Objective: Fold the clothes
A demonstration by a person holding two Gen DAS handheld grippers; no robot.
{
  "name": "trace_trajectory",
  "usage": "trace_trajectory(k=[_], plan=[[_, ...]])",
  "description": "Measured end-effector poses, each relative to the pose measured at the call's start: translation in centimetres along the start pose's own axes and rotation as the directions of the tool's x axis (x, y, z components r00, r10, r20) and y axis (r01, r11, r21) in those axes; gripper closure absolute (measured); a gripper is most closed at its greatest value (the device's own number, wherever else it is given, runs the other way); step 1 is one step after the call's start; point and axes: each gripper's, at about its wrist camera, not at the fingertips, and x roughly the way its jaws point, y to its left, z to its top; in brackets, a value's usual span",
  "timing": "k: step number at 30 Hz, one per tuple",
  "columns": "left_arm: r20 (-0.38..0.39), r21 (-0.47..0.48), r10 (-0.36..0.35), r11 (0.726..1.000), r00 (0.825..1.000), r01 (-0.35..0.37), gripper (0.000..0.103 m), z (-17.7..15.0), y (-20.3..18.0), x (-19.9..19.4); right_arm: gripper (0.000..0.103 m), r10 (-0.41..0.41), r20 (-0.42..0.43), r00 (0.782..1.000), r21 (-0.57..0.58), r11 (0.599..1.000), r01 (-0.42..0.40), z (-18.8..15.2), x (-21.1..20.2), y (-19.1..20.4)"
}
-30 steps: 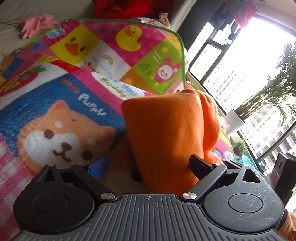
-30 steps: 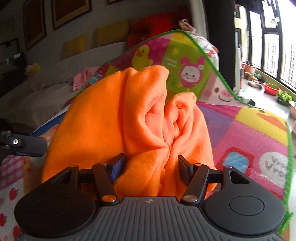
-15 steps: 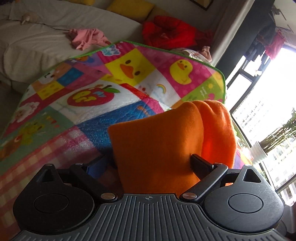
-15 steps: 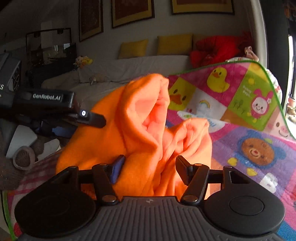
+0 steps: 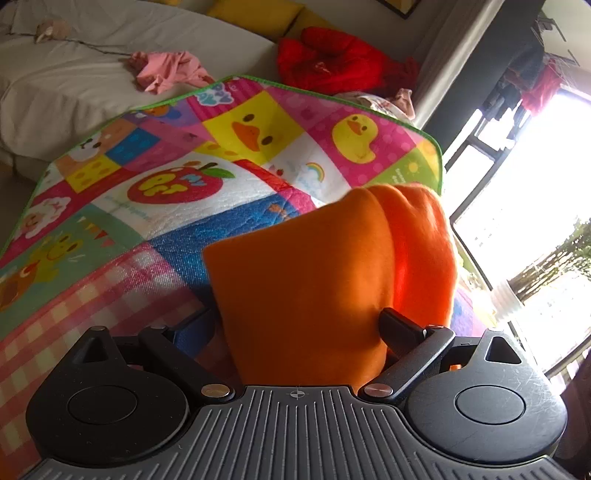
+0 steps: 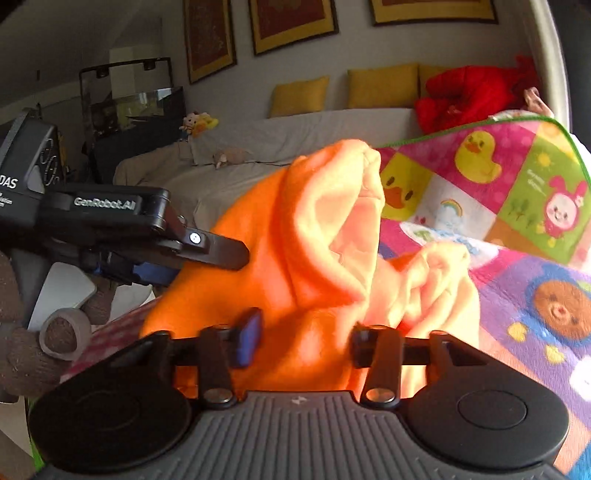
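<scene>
A: From the left wrist, we see the left gripper (image 5: 299, 325) with its black fingers (image 5: 400, 326) pressed against a thick wad of the orange garment (image 5: 314, 280), clamped on it. The cloth is soft, matte fleece, doubled over so that two rounded folds rise side by side above the jaws.

B: And it hangs above the play mat (image 5: 147, 192) — a quilted, glossy sheet of bright squares with ducks, an apple and a green piped edge. Behind that we make out a sofa (image 5: 74, 85) under a pale, wrinkled cover, a crumpled pink garment (image 5: 166, 72) on it, and a puffy red heap (image 5: 332, 59) at its end.

A: From the right wrist, the right gripper (image 6: 303, 339) pinches the orange garment (image 6: 321, 258) too; the fabric bunches between its fingers, one faced with a blue pad (image 6: 251, 334). Here we see the paler, fuzzy inner side, gathered into deep pleats and a hollow.

B: The left gripper (image 6: 207, 254) enters from the left of this view — a flat black finger (image 6: 221, 251) lies against the cloth's smooth outer face. The mat (image 6: 517, 192) spreads at the right, and square yellow cushions (image 6: 380, 86) line the sofa back under framed pictures (image 6: 291, 22).
</scene>
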Motion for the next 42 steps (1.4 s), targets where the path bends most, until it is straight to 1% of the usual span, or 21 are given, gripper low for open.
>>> trace_trajectory(k=[1, 3, 5, 7, 9, 11, 13, 15, 16, 20, 22, 24, 25, 27, 28, 30, 31, 33, 37, 40, 42], plan=[[0.002, -0.004, -0.010, 1.000, 1.000, 0.010, 0.005, 0.3, -0.2, 0.1, 0.087, -0.011, 0.020, 1.000, -0.023, 1.000, 0.011, 0.3, -0.3, 0.2], [0.010, 0.013, -0.027, 1.000, 1.000, 0.027, 0.005, 0.7, -1.2, 0.3, 0.090, -0.038, 0.063, 0.997, -0.059, 0.997, 0.042, 1.0, -1.1, 0.3], [0.020, 0.049, -0.039, 0.998, 0.999, 0.038, 0.005, 0.9, -2.6, 0.4, 0.091, -0.086, 0.106, 0.991, -0.070, 0.993, 0.094, 1.6, -2.1, -0.4], [0.030, 0.085, -0.051, 0.995, 0.998, 0.049, 0.005, 1.1, -4.0, 0.6, 0.091, -0.151, 0.126, 0.980, -0.058, 0.986, 0.159, 2.1, -2.8, -1.8], [0.040, 0.121, -0.064, 0.991, 0.997, 0.059, 0.005, 1.3, -5.4, 0.7, 0.092, -0.226, 0.113, 0.968, -0.019, 0.973, 0.229, 2.1, -3.1, -4.1], [0.049, 0.158, -0.077, 0.985, 0.996, 0.068, 0.005, 1.5, -6.8, 0.9, 0.092, -0.293, 0.052, 0.955, 0.010, 0.956, 0.293, 1.2, -2.7, -6.5], [0.025, 0.177, -0.056, 0.983, 0.998, 0.050, 0.005, 1.2, -7.5, 1.9, 0.092, -0.346, -0.020, 0.938, 0.034, 0.937, 0.347, 0.1, -2.1, -8.8], [-0.011, 0.175, -0.039, 0.984, 0.999, 0.041, 0.003, 0.7, -7.7, 3.2, 0.091, -0.348, -0.088, 0.933, 0.051, 0.934, 0.353, -1.2, -1.4, -10.2], [-0.021, 0.171, -0.035, 0.985, 0.999, 0.038, 0.003, 0.6, -7.8, 3.7, 0.091, -0.337, -0.104, 0.936, 0.060, 0.937, 0.344, -1.6, -1.3, -10.7], [0.001, 0.209, 0.039, 0.977, 0.999, -0.039, 0.001, 0.7, -7.9, 4.7, 0.090, -0.318, -0.098, 0.943, 0.038, 0.946, 0.323, -1.9, -1.7, -10.6], [0.011, 0.221, 0.068, 0.973, 0.998, -0.069, 0.001, 0.9, -7.5, 4.9, 0.088, -0.310, -0.087, 0.947, 0.027, 0.949, 0.313, -1.8, -1.8, -10.5], [0.016, 0.225, 0.087, 0.970, 0.996, -0.089, 0.001, 1.1, -7.0, 4.9, 0.077, -0.312, -0.067, 0.948, 0.022, 0.949, 0.314, -1.3, -2.2, -10.4], [0.015, 0.222, 0.092, 0.971, 0.996, -0.093, 0.001, 1.1, -6.7, 5.0, 0.073, -0.310, -0.048, 0.949, 0.029, 0.950, 0.312, -0.9, -2.5, -10.2], [0.013, 0.214, 0.095, 0.972, 0.995, -0.096, 0.001, 1.1, -6.1, 5.1, 0.055, -0.295, 0.000, 0.956, 0.054, 0.954, 0.294, 0.2, -3.2, -9.9], [0.012, 0.210, 0.096, 0.973, 0.995, -0.096, 0.001, 1.1, -5.8, 5.2, 0.051, -0.285, 0.028, 0.958, 0.061, 0.957, 0.283, 0.9, -3.6, -9.9], [0.011, 0.201, 0.098, 0.975, 0.995, -0.098, 0.001, 1.2, -5.2, 5.4, 0.036, -0.269, 0.065, 0.961, 0.049, 0.963, 0.266, 2.0, -3.6, -9.6], [0.011, 0.196, 0.101, 0.975, 0.995, -0.101, 0.001, 1.2, -4.9, 5.6, 0.033, -0.268, 0.070, 0.961, 0.035, 0.963, 0.266, 2.4, -3.2, -9.4], [0.011, 0.186, 0.105, 0.977, 0.994, -0.106, 0.001, 1.3, -4.1, 5.9, 0.023, -0.283, 0.036, 0.959, 0.010, 0.959, 0.282, 2.7, -1.6, -9.1], [0.007, 0.168, 0.152, 0.974, 0.988, -0.151, 0.001, 1.7, -2.5, 7.6, 0.021, -0.294, -0.096, 0.951, 0.010, 0.955, 0.297, 1.3, 2.6, -7.6], [0.030, 0.131, 0.141, 0.981, 0.990, -0.143, 0.001, 1.9, -1.7, 6.7, 0.020, -0.346, -0.093, 0.934, 0.014, 0.937, 0.348, 0.8, 3.7, -5.5], [0.048, 0.103, 0.126, 0.986, 0.991, -0.131, 0.002, 2.1, -1.3, 5.8, 0.013, -0.368, -0.102, 0.924, 0.018, 0.928, 0.372, 1.0, 4.0, -4.6]])
